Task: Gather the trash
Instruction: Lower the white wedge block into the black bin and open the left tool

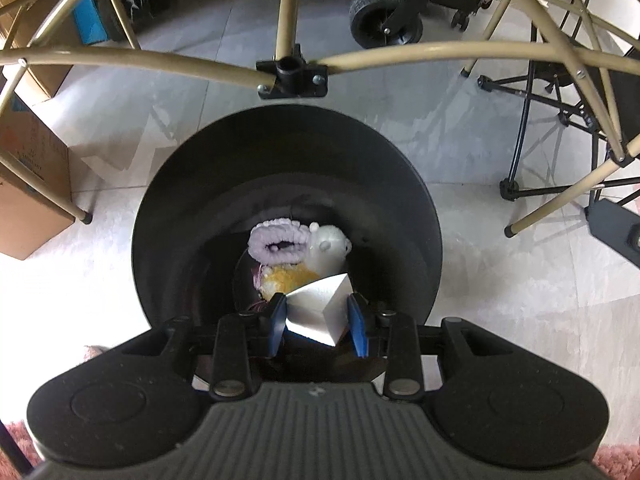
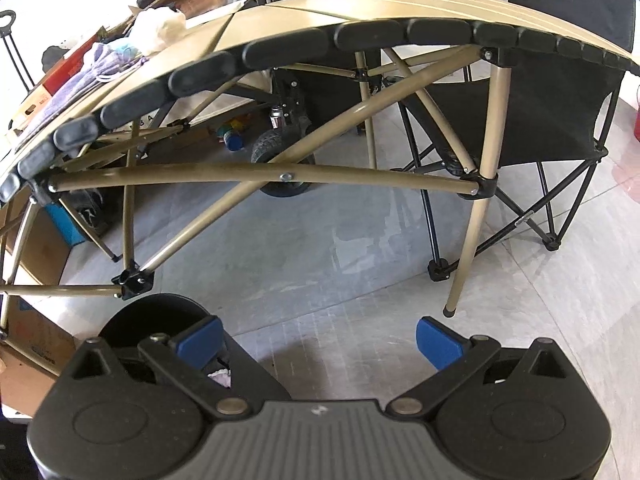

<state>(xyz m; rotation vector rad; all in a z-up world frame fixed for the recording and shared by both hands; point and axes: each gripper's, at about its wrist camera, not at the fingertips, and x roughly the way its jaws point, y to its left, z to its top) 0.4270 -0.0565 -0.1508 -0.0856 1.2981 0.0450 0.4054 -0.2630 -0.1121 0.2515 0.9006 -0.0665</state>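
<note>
The left claw [image 1: 318, 326] points steeply down into the mouth of a black bin [image 1: 180, 216] standing on the pale tiled floor [image 1: 500, 280]. It is clenched on a white paper box [image 1: 316, 308]: the two blue pads [image 1: 357, 330] press on opposite sides of the box, which sits tilted between them, one corner toward the camera. The box is above the bin's opening, held clear of the contents below.

Inside the bin, at the bottom, lie a lilac fluffy item [image 1: 276, 242], a white rounded item [image 1: 330, 250] just beside it, and a yellow fuzzy item [image 1: 286, 278] partly hidden behind the box. What these items are cannot be told more exactly.

The right claw [image 2: 318, 340] is released: its blue pads [image 2: 200, 340] stand well apart with only bare floor [image 2: 320, 248] between them and nothing held. It hangs near the bin [image 2: 156, 316], whose rim shows behind the left-hand finger in that view.

A folding worktop [image 2: 360, 12] with tan tube legs [image 2: 476, 236] stands over the area; its cross tubes [image 1: 440, 50] pass above the bin in the left wrist view. Cloths in lilac and white [image 2: 120, 52] lie on the worktop's far end. A black folding chair [image 2: 560, 100] stands beside it, cardboard boxes [image 1: 28, 184] sit at the left, and a black wheel [image 1: 384, 16] is beyond the worktop frame.
</note>
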